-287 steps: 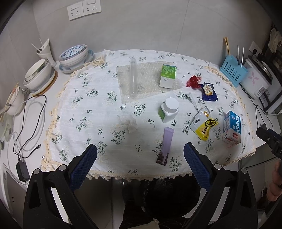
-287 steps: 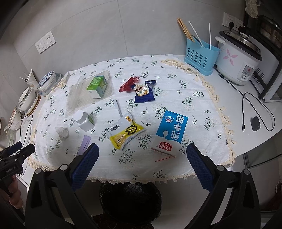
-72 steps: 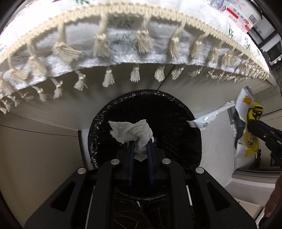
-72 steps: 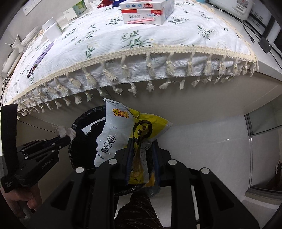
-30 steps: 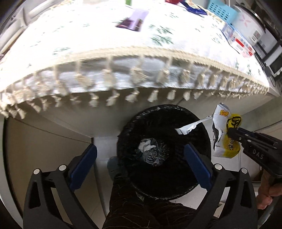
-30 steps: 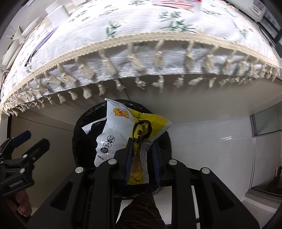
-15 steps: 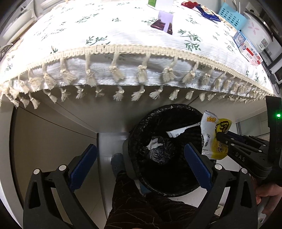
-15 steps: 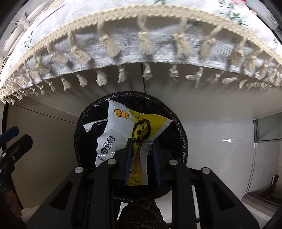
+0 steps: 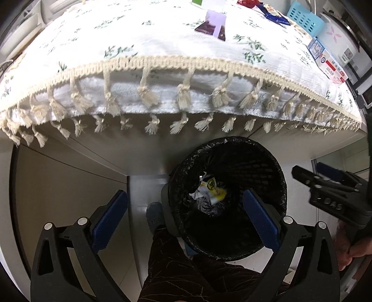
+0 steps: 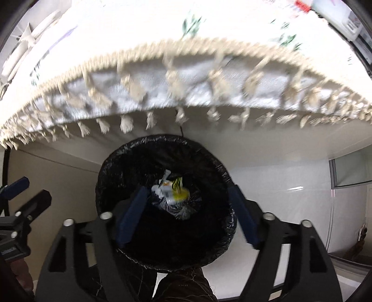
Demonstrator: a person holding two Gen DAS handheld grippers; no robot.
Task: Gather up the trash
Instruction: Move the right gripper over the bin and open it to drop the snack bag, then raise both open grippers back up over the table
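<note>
I look down from my right claw (image 10: 186,216) into the black-lined waste bin (image 10: 218,167), which stands on the floor under the fringed edge of the surface (image 10: 176,76). The claw's jaws have just been opening and now stand released, wide apart over the bin's mouth, with nothing between the blue pads. The yellow-and-white snack wrapper (image 10: 173,190) lies at the bottom of the bin, at about 12 o'clock from my claw's midpoint, on top of crumpled dark liner and a scrap of white tissue (image 10: 156,189). This view is blurred, so I cannot read the wrapper's print.

From my left claw (image 9: 184,217) the same bin (image 9: 267,162) sits at about 2 o'clock, and the wrapper (image 9: 212,189) shows inside it beside the pale tissue (image 9: 194,194). The left claw is also released, jaws spread wide and empty, one pad over the floor and the other over the bin's near rim. At 3 o'clock I see the right claw's black body (image 9: 330,197) hanging beside the bin's rim, with a hand (image 9: 353,253) on its grip.

Up on the flowered cloth (image 9: 162,46) more things lie: a purple packet (image 9: 214,25) near 12 o'clock, a blue snack bag (image 9: 272,14) and a red scrap (image 9: 247,2) toward 1 o'clock, a milk carton (image 9: 327,62) toward 2 o'clock, with a blue basket (image 9: 304,21) and a rice cooker (image 9: 339,39) beyond it.
</note>
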